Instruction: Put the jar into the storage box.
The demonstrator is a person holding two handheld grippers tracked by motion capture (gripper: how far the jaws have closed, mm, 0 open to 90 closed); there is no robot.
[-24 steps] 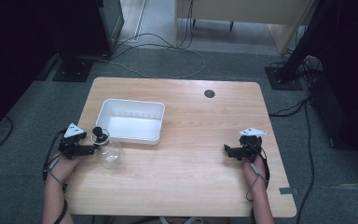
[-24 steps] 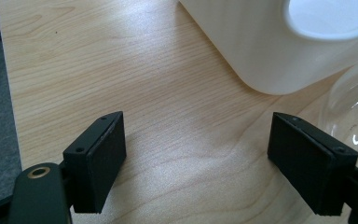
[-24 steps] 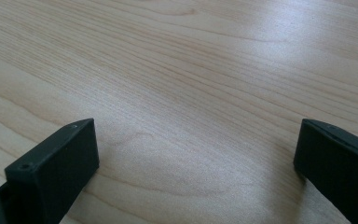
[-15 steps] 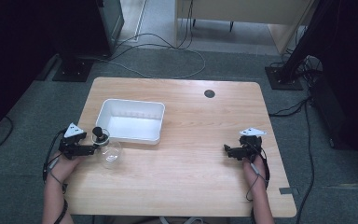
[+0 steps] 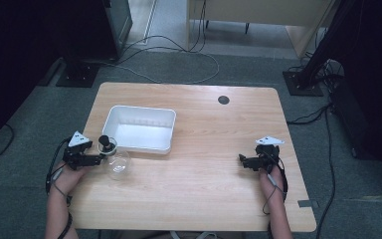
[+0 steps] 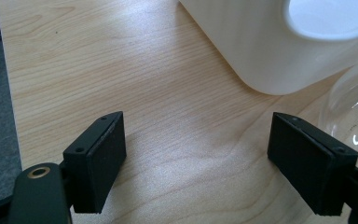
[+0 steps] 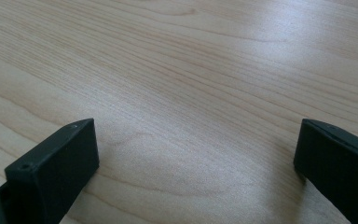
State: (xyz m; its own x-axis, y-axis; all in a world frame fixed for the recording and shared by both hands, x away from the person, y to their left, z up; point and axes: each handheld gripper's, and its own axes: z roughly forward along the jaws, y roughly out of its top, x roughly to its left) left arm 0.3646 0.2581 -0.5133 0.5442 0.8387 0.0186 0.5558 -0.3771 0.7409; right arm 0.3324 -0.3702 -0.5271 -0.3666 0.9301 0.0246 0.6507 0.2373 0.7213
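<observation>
Nothing had shifted since the earlier frames: we kept the left gripper [image 5: 97, 158] w/ jaws wide, empty, just beside the clear glass jar [image 5: 117, 164] near the white bin [image 5: 139, 128] on the tabletop [image 5: 204, 169]. Right gripper [image 5: 242, 160] sat well apart, jaws wide too. Grasp not yet begun, we judged.

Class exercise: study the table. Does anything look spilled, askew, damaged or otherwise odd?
Nothing stands out. The white tray sits flat and empty, the clear glass vessel rests beside its near corner, and no spill marks the table. Whether the vessel is upright I cannot tell.
</observation>
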